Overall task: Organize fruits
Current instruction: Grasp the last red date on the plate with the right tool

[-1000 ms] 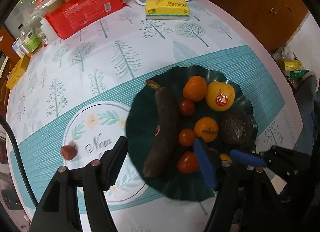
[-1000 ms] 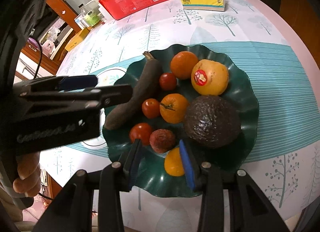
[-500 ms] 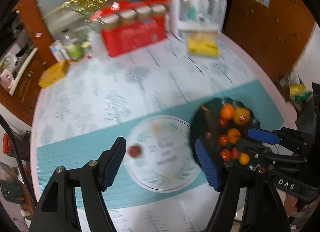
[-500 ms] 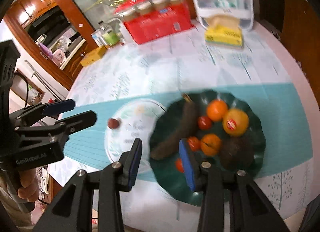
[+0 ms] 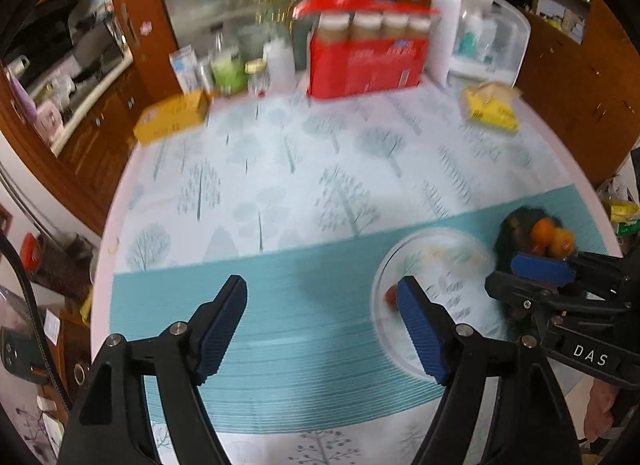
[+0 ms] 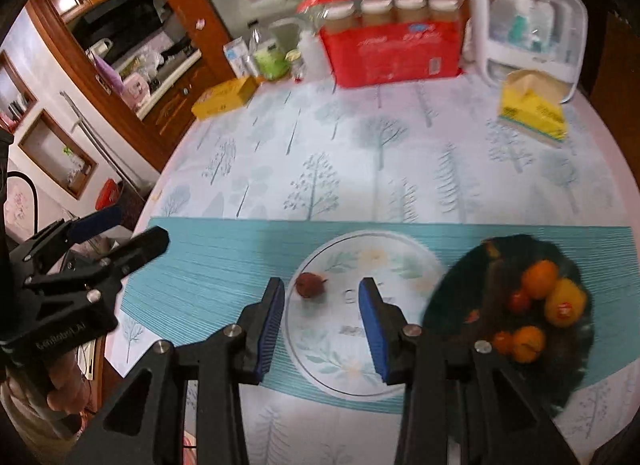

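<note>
A dark green wavy plate (image 6: 452, 293) holds a dark banana, oranges (image 6: 541, 273), small tomatoes and a yellow fruit with a sticker (image 6: 565, 301). A small red fruit (image 6: 309, 285) lies loose on the tablecloth's round white print, left of the plate. My right gripper (image 6: 322, 321) is open and empty, raised above the table just right of that fruit. My left gripper (image 5: 322, 325) is open and empty, high over the teal stripe; the red fruit (image 5: 391, 297) peeks out beside its right finger. The plate (image 5: 507, 229) shows at far right, partly hidden by the right gripper.
At the table's far edge stand a red pack of jars (image 6: 394, 45), a white container (image 6: 524, 21), a yellow tissue pack (image 6: 534, 113), a yellow box (image 6: 224, 99) and bottles (image 6: 272, 57). Wooden cabinets surround the round table.
Both grippers have pulled up and back from the plate and swung left. The right gripper has left a reddish fruit in the plate. Both views are motion-blurred.
</note>
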Demonstrator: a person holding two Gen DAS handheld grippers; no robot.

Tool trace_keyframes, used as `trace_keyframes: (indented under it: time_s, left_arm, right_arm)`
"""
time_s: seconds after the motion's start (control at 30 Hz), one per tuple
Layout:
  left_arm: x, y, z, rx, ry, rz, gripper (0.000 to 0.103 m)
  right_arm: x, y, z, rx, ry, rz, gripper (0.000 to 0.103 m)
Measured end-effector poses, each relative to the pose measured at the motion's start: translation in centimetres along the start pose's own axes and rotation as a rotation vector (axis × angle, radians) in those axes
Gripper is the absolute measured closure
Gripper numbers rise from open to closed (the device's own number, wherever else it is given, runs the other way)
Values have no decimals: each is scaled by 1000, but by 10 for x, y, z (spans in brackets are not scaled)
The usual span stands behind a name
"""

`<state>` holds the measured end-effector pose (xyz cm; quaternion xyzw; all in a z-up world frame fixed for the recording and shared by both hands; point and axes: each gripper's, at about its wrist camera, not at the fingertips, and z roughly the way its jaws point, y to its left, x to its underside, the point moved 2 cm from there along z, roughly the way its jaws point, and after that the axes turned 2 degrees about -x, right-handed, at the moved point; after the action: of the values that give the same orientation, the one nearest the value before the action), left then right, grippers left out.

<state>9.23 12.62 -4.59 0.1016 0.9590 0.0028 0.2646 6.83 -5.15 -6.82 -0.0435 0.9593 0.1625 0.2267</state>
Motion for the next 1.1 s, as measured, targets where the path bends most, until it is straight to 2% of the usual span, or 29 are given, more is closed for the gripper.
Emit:
trace_keyframes:
  time_s: [0.23,0.57,0.7,0.8,0.87,1.1]
  left_arm:
    - [22,18,71,30,129,3,27]
    - [32,31,105,33,188,54,27]
    - [31,33,112,42,199,65,27]
    - [30,31,115,44,201,78,27]
    - [30,29,117,41,201,89,27]
    - [33,20,117,29,216,109,27]
  right_arm:
    - [6,16,67,24,82,21,64]
    - [10,16,132,90,152,71,64]
    - [11,19,140,151,139,49,64]
    - [14,17,147,156,158,66,65]
    - [17,15,152,164,163,72,70]
    - [24,17,149,168,148,63,71]
